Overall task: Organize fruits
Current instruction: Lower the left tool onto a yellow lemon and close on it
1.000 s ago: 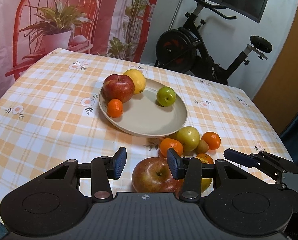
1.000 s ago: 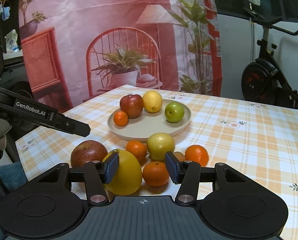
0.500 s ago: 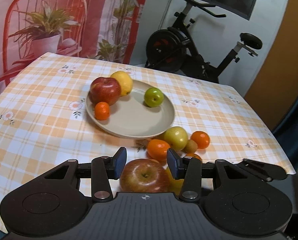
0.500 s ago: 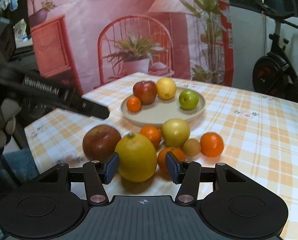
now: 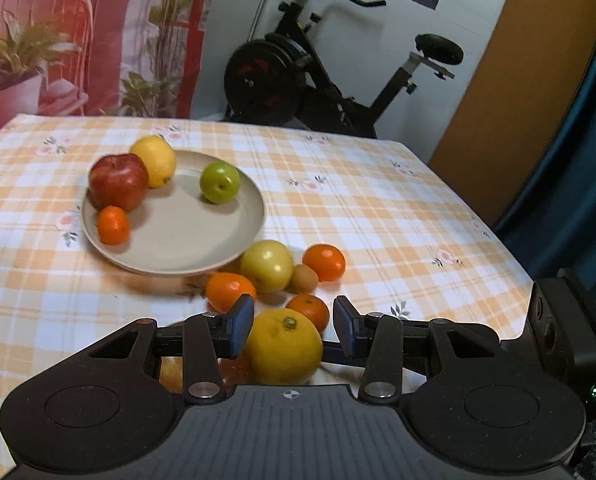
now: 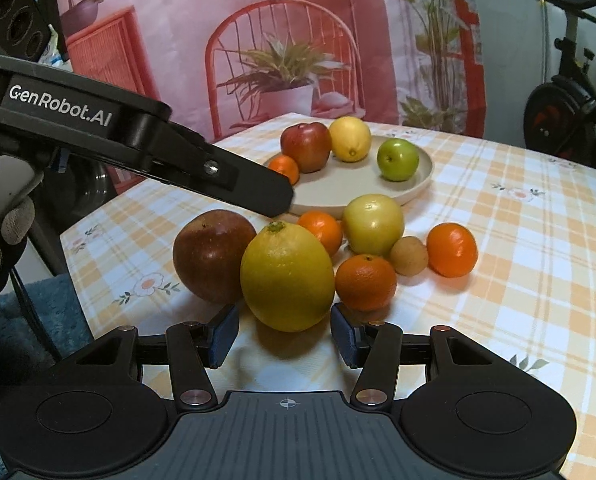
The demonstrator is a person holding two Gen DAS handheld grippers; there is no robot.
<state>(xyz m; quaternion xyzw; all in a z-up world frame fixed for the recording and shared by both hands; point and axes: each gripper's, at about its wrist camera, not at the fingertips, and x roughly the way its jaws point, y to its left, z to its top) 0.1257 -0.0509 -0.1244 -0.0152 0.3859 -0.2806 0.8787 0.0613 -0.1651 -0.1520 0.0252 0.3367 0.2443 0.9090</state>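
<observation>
At the near edge of the checked surface (image 6: pixel 518 240), right claw (image 6: pixel 284 334) sits low, jaws apart, nothing clamped; big yellow citrus (image 6: pixel 287 276) just ahead of the gap, pads not touching it. Left claw (image 5: pixel 294 330) frames the same citrus from the other side, jaws apart too, left pad looks very close to the peel, contact unclear. Dark red apple (image 6: pixel 214 254) touches the citrus's left side. Behind: three loose oranges, nearest one (image 6: pixel 365 282), a pale yellow-green apple (image 6: pixel 373 224), small brown kiwi (image 6: pixel 409 255), all bunched in front of the plate (image 6: pixel 414 186). On the plate: red apple (image 6: pixel 306 146), lemon (image 6: pixel 350 138), green apple (image 6: pixel 398 159), small orange (image 6: pixel 284 167). Gloved hand (image 6: pixel 6 220) at far left edge. Exercise bike (image 5: pixel 326 76) beyond the surface, printed backdrop (image 6: pixel 258 40) behind.
</observation>
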